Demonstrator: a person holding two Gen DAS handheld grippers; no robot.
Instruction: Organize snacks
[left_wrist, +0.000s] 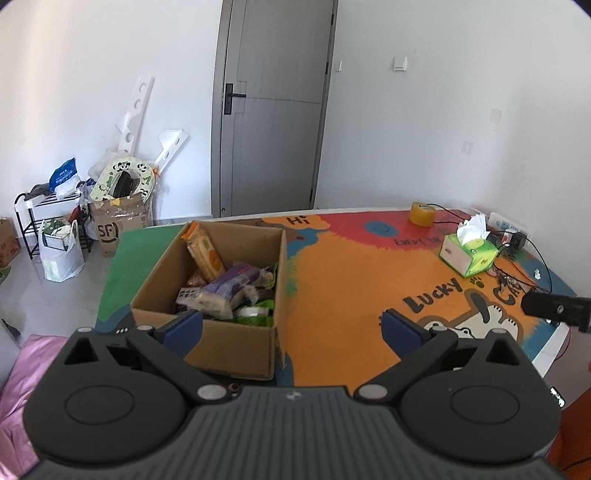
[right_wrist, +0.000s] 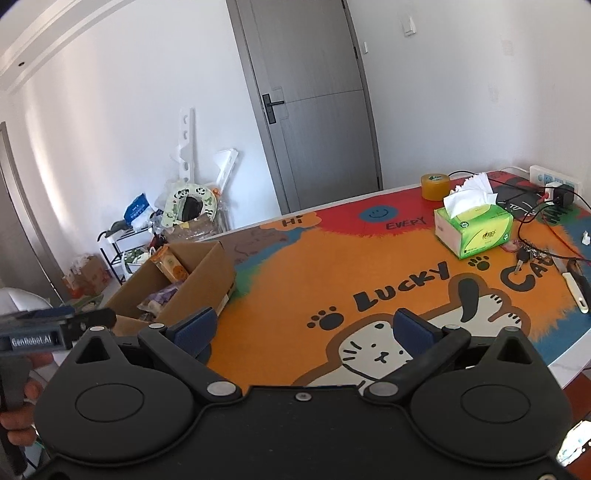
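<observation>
An open cardboard box (left_wrist: 236, 343) stands on the left part of the table, on a colourful cat mat (left_wrist: 351, 280). Several snack packs lie inside it: an orange cracker pack (left_wrist: 205, 253) leaning on the far-left wall, a purple-and-white bag (left_wrist: 225, 290) and green wrappers. My left gripper (left_wrist: 291, 326) hangs open just in front of the box's near right corner, nothing between its blue pads. In the right wrist view the box (right_wrist: 207, 280) sits at the left. My right gripper (right_wrist: 304, 330) is open over the mat's cat drawing, holding nothing.
A green tissue box (right_wrist: 476, 230), a roll of brown tape (right_wrist: 436, 186), keys (right_wrist: 524, 254), cables and a power strip (right_wrist: 554, 179) crowd the table's far right. Beyond the table are a grey door (left_wrist: 273, 107), a shoe rack and bags (left_wrist: 59, 251). A hand (right_wrist: 18, 410) grips the left tool.
</observation>
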